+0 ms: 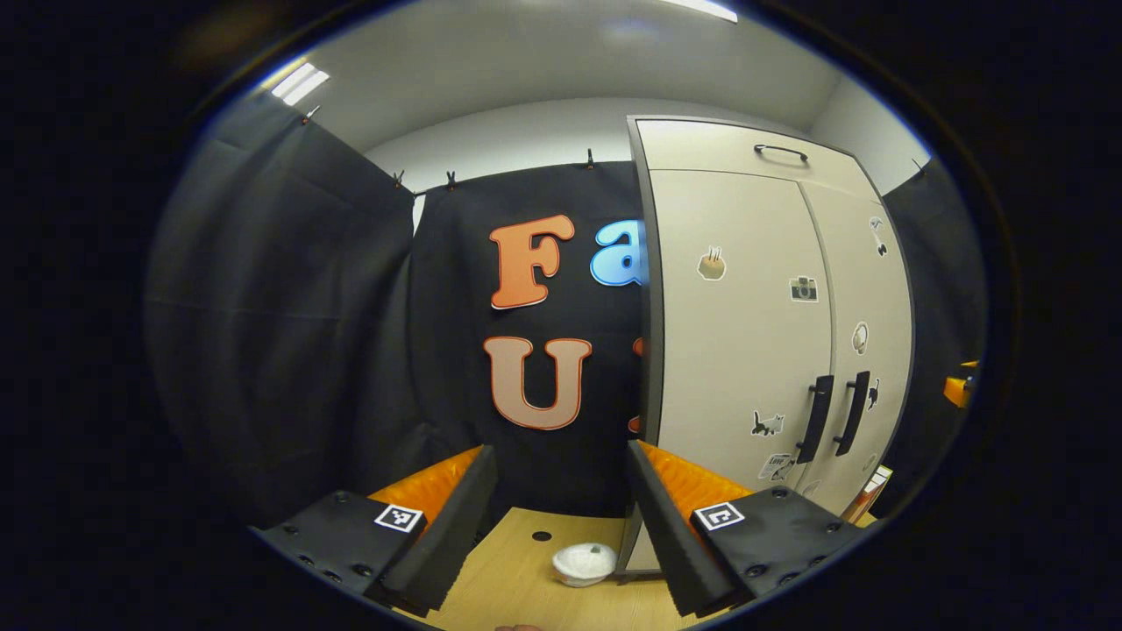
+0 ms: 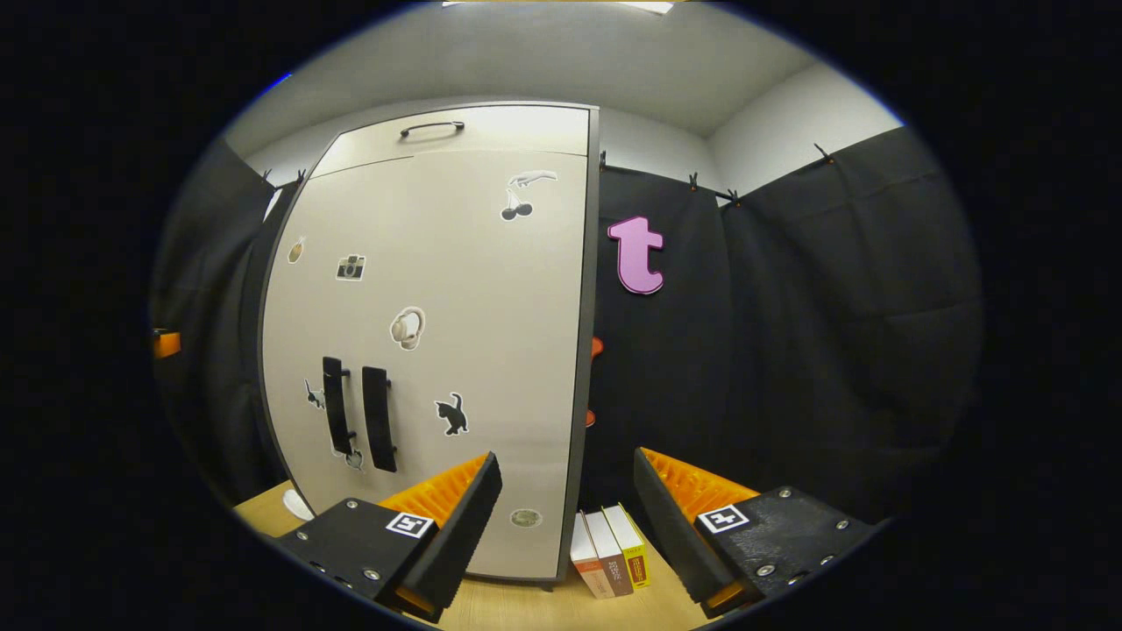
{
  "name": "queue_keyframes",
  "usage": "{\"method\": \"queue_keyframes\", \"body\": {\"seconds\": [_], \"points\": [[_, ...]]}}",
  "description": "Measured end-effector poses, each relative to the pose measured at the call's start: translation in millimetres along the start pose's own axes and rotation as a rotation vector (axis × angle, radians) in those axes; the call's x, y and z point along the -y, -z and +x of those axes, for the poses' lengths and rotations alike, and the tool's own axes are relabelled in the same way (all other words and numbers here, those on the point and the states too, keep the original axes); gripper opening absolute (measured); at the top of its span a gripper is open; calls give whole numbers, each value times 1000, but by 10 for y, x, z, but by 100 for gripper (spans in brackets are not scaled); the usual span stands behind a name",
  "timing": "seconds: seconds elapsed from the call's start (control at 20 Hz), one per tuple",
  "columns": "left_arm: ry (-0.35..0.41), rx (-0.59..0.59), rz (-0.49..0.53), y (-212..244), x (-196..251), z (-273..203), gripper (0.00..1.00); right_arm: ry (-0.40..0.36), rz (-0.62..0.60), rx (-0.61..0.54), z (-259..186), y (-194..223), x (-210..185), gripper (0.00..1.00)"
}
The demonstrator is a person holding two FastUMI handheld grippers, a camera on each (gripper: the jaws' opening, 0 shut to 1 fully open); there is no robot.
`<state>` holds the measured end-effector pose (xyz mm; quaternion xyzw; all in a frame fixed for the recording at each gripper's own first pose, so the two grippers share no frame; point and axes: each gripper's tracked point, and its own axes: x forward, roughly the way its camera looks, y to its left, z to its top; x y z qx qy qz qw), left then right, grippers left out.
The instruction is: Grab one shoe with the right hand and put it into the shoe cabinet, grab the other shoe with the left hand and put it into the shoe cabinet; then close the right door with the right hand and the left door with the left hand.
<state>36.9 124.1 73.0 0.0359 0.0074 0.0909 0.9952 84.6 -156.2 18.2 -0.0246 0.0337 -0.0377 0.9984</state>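
The shoe cabinet (image 1: 745,333) stands upright on the wooden table (image 1: 517,587), both doors shut and flush, their two dark vertical handles (image 1: 833,416) side by side at the centre seam. A further handle (image 1: 780,151) sits on the top panel above the doors. No shoe is seen outside the cabinet.

The left gripper (image 1: 561,517) is held before the cabinet's left edge, fingers spread wide with nothing between them. Open table lies ahead of it, with a small white bowl-like object (image 1: 584,563) near the cabinet's left front corner and a dark hole (image 1: 542,535) in the tabletop just beyond. Black cloth closes the far and left sides.

The right gripper (image 2: 565,517) is held before the cabinet's right edge (image 2: 589,350), fingers likewise wide apart and empty. Three upright books (image 2: 610,550) stand on the table (image 2: 526,609) just beside the cabinet's right front corner, between the fingers in the picture; their spine lettering is too small to read.

Stickers mark the doors: a camera (image 2: 350,267), headphones (image 2: 407,328), a black cat (image 2: 452,414), cherries (image 2: 516,207). A round disc (image 2: 526,518) sits low on the right door. A low sticker (image 1: 777,465) on the left door carries writing, not legible.

The left gripper view adds the bowl-like object and the hole; the right gripper view adds the books.
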Motion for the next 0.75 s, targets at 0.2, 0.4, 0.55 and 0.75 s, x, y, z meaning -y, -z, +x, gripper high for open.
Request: {"method": "queue_keyframes", "body": {"seconds": [0.2, 0.4, 0.55, 0.75], "points": [[2, 5, -11, -21, -50, -55, 96, 6, 2, -3, -85, 3, -14, 94], [15, 1, -24, -1, -85, -142, 99, 10, -1, -1, -179, -14, -52, 94], [19, 6, -27, -32, -143, -197, 96, 11, -3, 0, -253, -26, -99, 94], [23, 16, -37, -73, -243, -280, 96, 10, -6, 11, -353, -88, -176, 94]]}}
